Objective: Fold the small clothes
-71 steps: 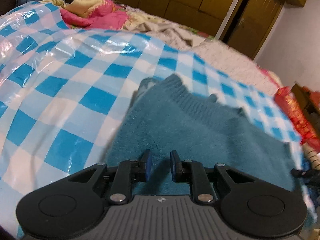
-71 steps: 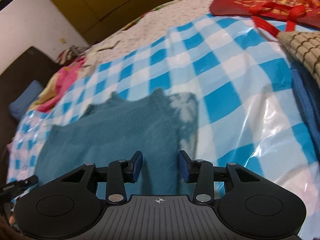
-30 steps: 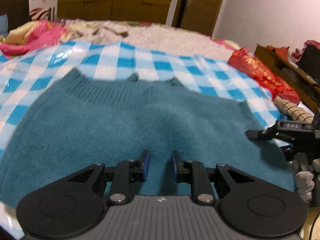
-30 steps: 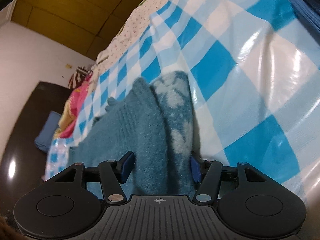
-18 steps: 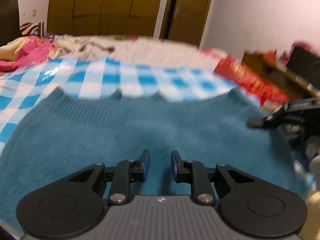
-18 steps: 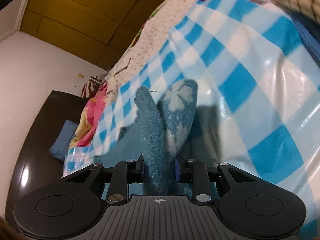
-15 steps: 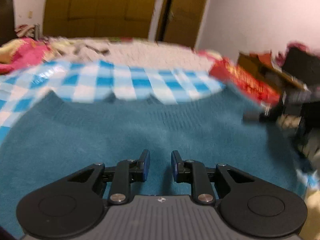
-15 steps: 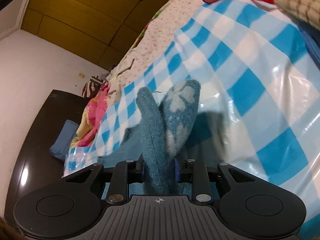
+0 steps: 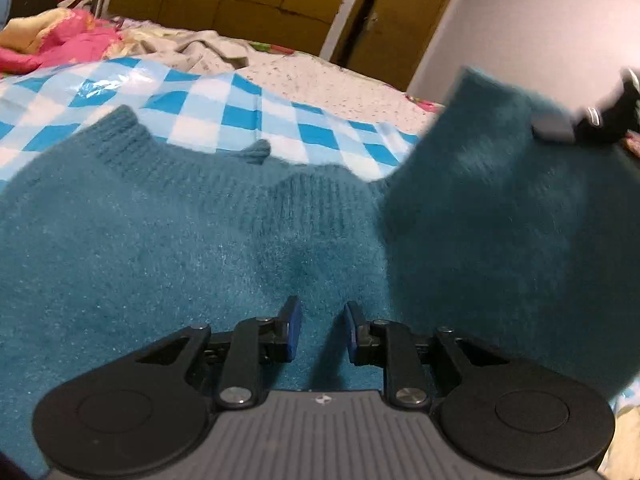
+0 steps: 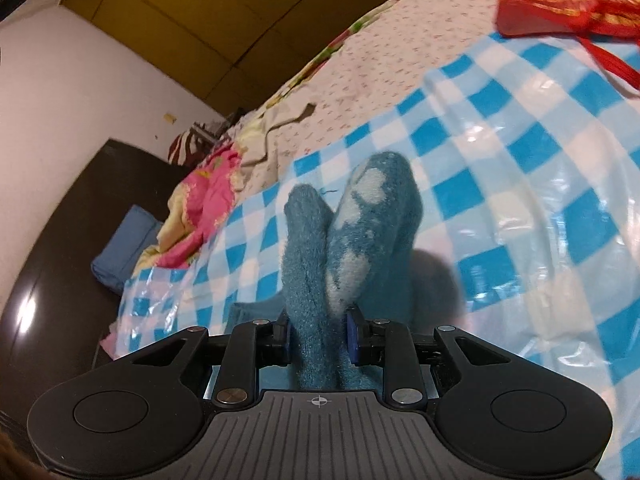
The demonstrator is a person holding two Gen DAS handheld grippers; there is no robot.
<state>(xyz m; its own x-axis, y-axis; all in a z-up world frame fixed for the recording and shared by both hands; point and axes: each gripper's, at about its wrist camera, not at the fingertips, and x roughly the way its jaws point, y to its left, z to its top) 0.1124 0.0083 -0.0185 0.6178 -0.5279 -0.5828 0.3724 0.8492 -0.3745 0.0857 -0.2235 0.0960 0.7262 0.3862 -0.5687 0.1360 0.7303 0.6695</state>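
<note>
The right tool [image 10: 319,340] has just shut on an edge of the fuzzy teal knitted sweater [image 9: 168,248] and lifted it off the blue-and-white checked plastic sheet [image 10: 520,168] ahead. The left tool [image 9: 319,330], nearly shut with nothing between its pads, hovers over the part lying flat, so I judge the first fold is starting.

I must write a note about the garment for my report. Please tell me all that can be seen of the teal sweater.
The teal sweater is a fuzzy knit with ribbed edges. Most of it lies flat on the blue-checked plastic sheet. Its right side is lifted and hangs as a blurred flap. The right claw is shut on a bunched fold, which shows pale patches in the right wrist view. The left claw is over the flat part, narrowly parted; whether it pinches the knit is unclear.
</note>
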